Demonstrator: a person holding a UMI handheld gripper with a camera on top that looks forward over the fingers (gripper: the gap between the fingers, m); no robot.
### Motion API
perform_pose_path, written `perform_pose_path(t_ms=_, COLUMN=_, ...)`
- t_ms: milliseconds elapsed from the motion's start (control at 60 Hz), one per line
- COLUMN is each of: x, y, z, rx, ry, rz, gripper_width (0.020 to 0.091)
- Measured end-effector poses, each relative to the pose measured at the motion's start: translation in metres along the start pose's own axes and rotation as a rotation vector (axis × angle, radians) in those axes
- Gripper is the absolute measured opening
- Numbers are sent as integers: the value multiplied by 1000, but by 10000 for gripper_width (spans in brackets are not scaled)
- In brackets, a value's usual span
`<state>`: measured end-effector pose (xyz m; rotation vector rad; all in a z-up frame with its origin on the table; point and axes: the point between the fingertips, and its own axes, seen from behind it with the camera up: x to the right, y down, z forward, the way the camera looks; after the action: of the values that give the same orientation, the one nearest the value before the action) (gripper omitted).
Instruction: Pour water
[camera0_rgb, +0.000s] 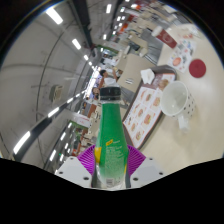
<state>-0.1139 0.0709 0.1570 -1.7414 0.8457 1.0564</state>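
1. The gripper (110, 168) is clamped on a green bottle (111, 140) — both purple pads (90, 160) press against its sides, at the lower half of the body.
2. The bottle carries a dark cap (110, 95), and that cap appears to be in place; judged from this, no water has left the bottle yet.
3. The whole scene is tilted: the table (185, 70) and its contents run diagonally. The gripper is therefore rolled to one side, which suggests the bottle is being carried or angled toward a pour.
4. A clear plastic cup (175, 97) stands on the table beyond the fingers, well apart from the bottle — it is the likely receiver.
5. Printed menu cards (145, 108) lie on the table between the bottle and the cup.
6. The low grip leaves the neck free, so the mouth can reach over the cup's rim.
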Motion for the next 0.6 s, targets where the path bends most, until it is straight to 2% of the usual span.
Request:
perform_pose_path(t_ms=150, x=21, y=-34, z=11, rx=-25, ry=-63, rz=600, gripper_width=377)
perform_pose_path(t_ms=267, x=41, y=-45, z=25, rx=-18, ry=-76, rz=847, gripper_width=376)
perform_pose_path(t_ms=317, x=37, y=-51, z=12, rx=-20, ry=-91, rz=950, gripper_width=377)
perform_pose_path(t_ms=400, x=38, y=-51, z=25, rx=-30, ry=-113, rz=1035, gripper_width=377)
perform_pose_path(t_ms=600, x=14, y=-57, z=19, rx=-109, ry=-159, rz=1035, gripper_width=377)
